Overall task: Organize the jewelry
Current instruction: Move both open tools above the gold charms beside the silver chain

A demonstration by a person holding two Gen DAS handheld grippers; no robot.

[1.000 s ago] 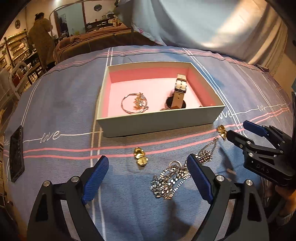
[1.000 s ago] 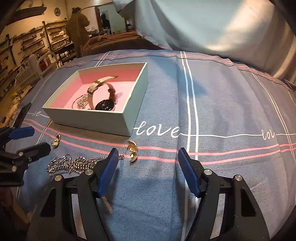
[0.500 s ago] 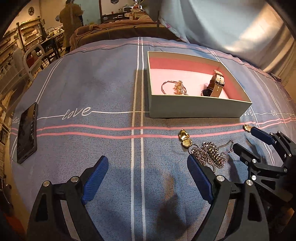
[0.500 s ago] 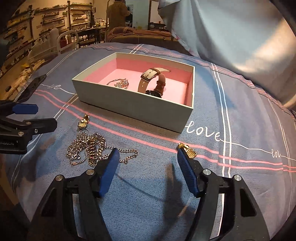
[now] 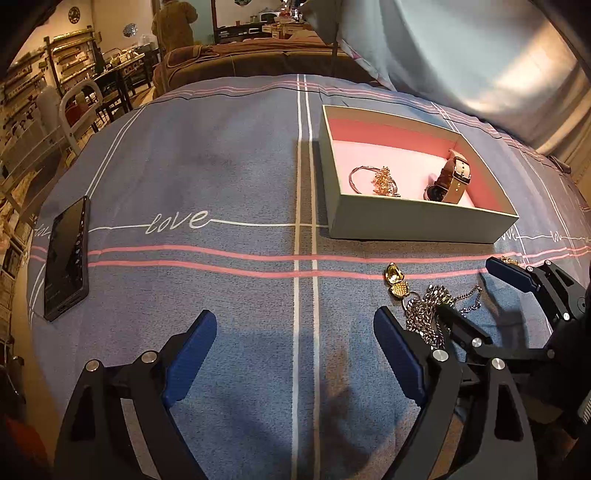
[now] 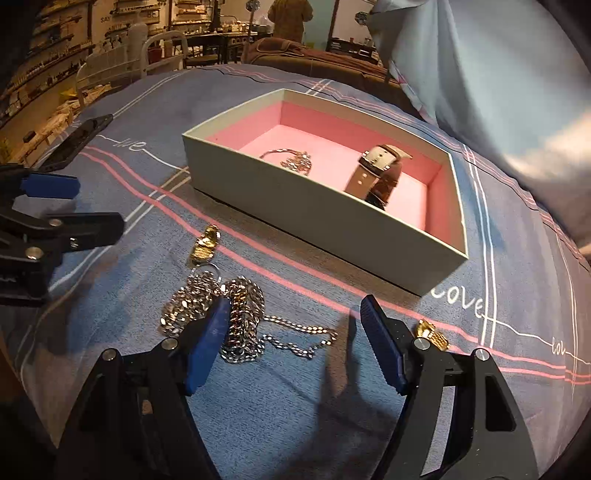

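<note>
resting in box (image 5: pixel 417 218): bracelet (image 5: pixel 373 180), watch (image 5: pixel 452 179)

Left gripper (image 5: pixel 295 339) hangs low with its blue pads spread wide apart. Right gripper (image 6: pixel 295 325) sits just beside it, jaws just as wide, both pointing forward, nothing between either pair.

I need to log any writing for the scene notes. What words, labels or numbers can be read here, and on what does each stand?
"love": white script woven into the blue bedspread, left of the box.
"love": same script again on the bedspread by the box's near right corner, right wrist view.
"SAY": sign on the far shop wall; the rest is cut off.
Phone: screen marks too small to read.
Partial script at the bedspread's edges: cut off.
</note>
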